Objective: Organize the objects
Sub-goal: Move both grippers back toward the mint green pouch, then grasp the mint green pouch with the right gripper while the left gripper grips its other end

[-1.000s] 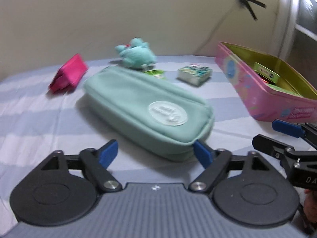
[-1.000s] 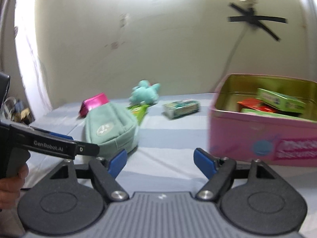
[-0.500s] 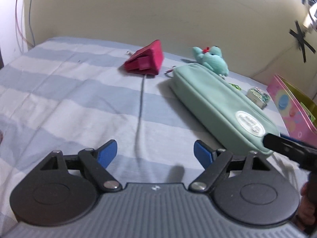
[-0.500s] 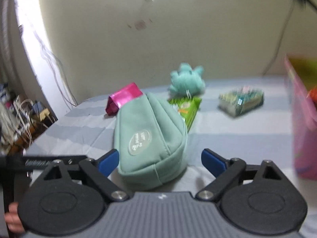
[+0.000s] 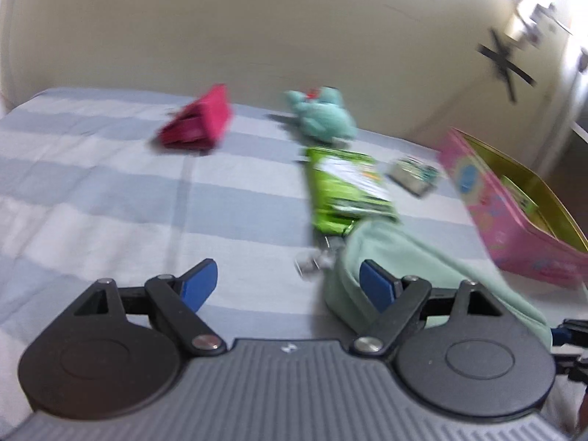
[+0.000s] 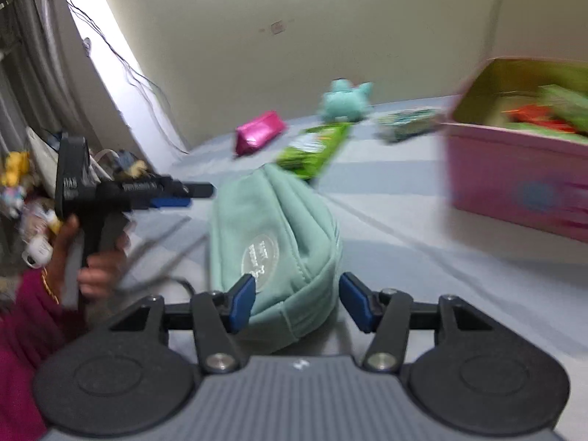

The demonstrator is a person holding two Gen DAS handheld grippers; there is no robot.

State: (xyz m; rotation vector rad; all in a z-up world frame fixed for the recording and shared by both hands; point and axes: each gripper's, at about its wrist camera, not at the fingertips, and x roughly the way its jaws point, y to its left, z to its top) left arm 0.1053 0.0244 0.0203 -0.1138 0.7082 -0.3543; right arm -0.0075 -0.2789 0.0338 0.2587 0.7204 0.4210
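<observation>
The mint-green pouch (image 6: 273, 253) lay on the striped bed sheet (image 5: 110, 191), its near end between the 2 blue pads of the right claw (image 6: 297, 303). The pads stood a little wider than the pouch and looked just short of pressing it — motion blur made contact hard to judge. The left claw (image 5: 283, 284) was wide and held nothing, its right pad in front of the pouch's far end in its own view.

The pouch looked like soft fabric, lightly filled and probably light; it would sag and fold if lifted by 1 end. A squeeze across the narrow end, below the round white patch (image 6: 259, 259), should bite into cloth rather than slip, and support from the other claw at the far end would likely keep it level.

Beyond the pouch lay a green snack packet (image 6: 316, 149), then a teal plush (image 6: 345, 101) and a pink purse (image 6: 259, 136). To the pouch's right stood the pink tin box (image 6: 514, 176), already holding packets — a likely destination.
</observation>
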